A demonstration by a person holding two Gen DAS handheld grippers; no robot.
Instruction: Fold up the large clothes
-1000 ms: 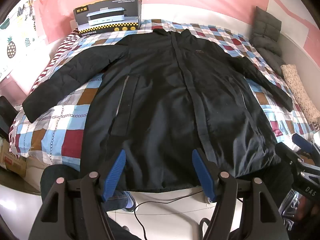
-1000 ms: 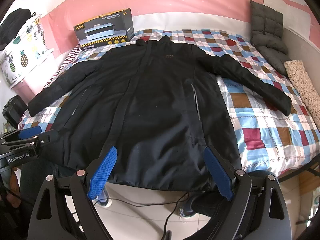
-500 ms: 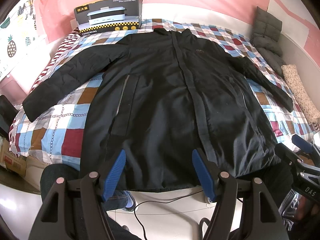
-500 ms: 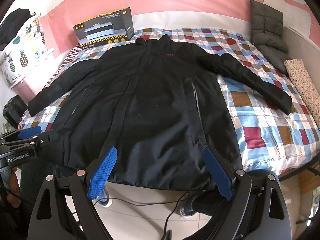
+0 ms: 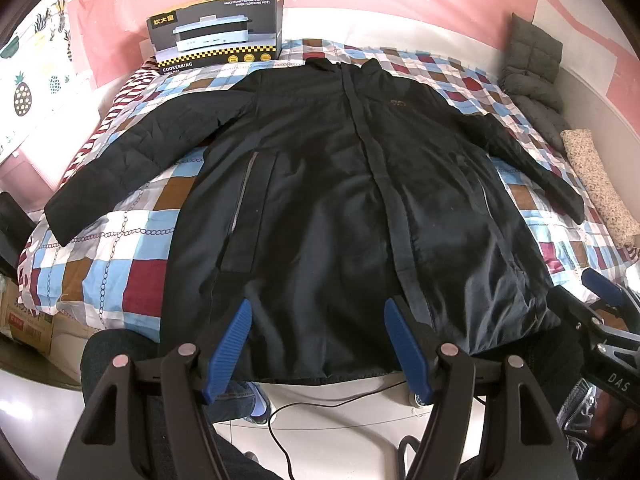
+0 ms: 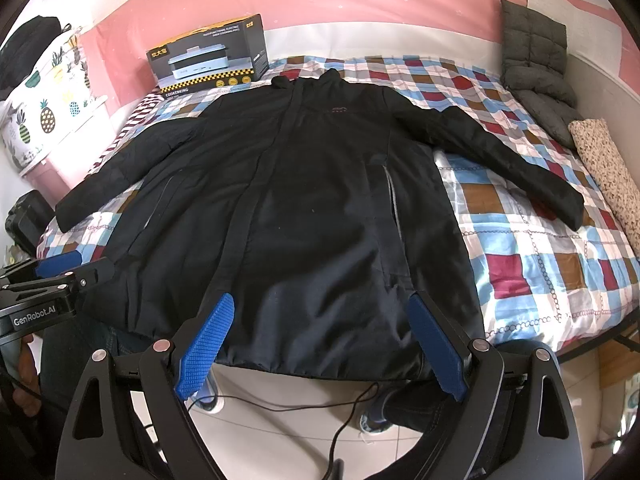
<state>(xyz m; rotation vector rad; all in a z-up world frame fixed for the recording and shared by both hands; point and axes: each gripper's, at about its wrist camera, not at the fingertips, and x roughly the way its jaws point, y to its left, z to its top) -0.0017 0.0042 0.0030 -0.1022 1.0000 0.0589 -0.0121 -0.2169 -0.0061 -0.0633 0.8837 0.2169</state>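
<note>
From the left wrist, a long black padded coat (image 5: 340, 200) lies front up, sleeves spread, on the checked bedspread (image 5: 120, 264), its hem beyond the spread, empty left gripper (image 5: 316, 316); from the right wrist, its hem hangs beyond the spread, empty right gripper (image 6: 320, 308).

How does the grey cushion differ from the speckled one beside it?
The grey cushion is plain, quilted and leans up against the wall; the speckled cushion is patterned, narrower and lies flat. Both sit along the checked bed's right edge, clear of the black coat.
</note>
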